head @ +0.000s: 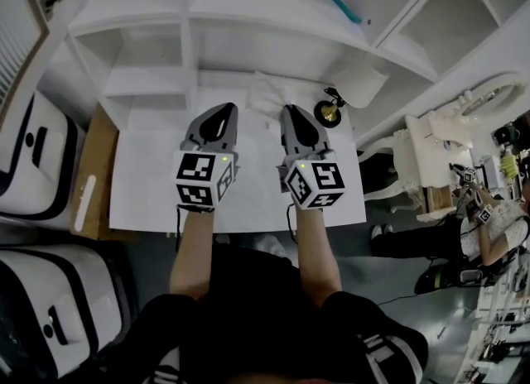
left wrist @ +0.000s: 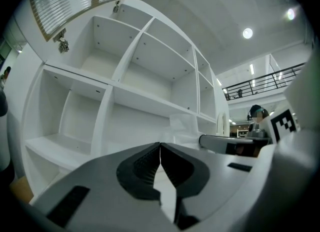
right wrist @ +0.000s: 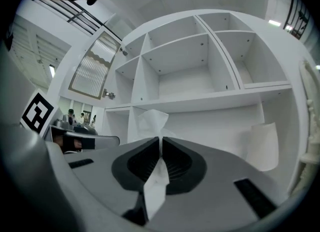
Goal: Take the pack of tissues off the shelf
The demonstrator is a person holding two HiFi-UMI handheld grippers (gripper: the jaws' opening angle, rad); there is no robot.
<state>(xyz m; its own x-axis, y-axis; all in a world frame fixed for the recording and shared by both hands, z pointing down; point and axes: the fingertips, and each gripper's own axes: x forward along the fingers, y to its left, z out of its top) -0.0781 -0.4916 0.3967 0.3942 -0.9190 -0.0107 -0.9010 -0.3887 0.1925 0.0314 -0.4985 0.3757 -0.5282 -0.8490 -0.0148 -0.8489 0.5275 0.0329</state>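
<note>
Likely the main risk is that the right gripper, its jaws pressed together with nothing clearly between them, nips only the loose top sheet and pulls out one tissue, leaving the pack behind. The left gripper is likewise closed and empty. The pack of tissues sits on the white shelf just ahead of both, soft and white, with a crumpled sheet standing up.

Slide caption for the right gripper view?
Right tool, jaws closed on the tissue that sticks up in front of the white shelf.
</note>
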